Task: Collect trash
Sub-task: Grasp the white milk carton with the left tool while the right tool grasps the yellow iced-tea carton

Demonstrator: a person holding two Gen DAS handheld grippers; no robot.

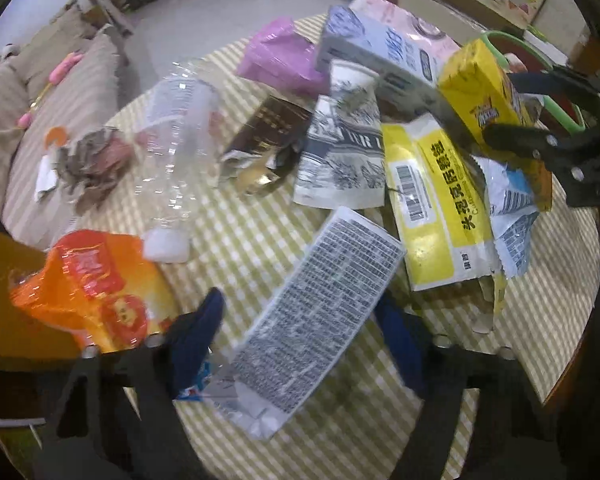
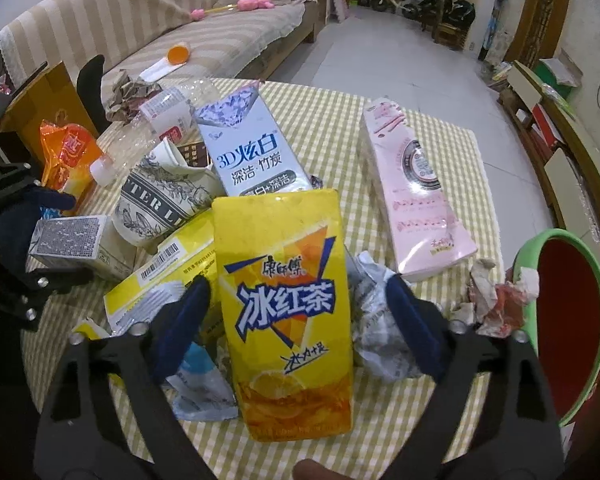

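Checked yellow cloth covers the tabletop (image 2: 380, 432), littered with trash. A green-rimmed red bin (image 2: 572, 320) stands at its right edge. The yellow drink carton (image 2: 284, 304) lies flat between the blue pads of the right tool (image 2: 296, 312), which stand apart on either side without pressing it. The grey printed box (image 1: 320, 320) lies between the spread fingers of the left tool (image 1: 300, 336), also not gripped. A clear bottle (image 1: 176, 152), paper cup (image 1: 340, 152) and orange pouch (image 1: 88, 280) lie nearby.
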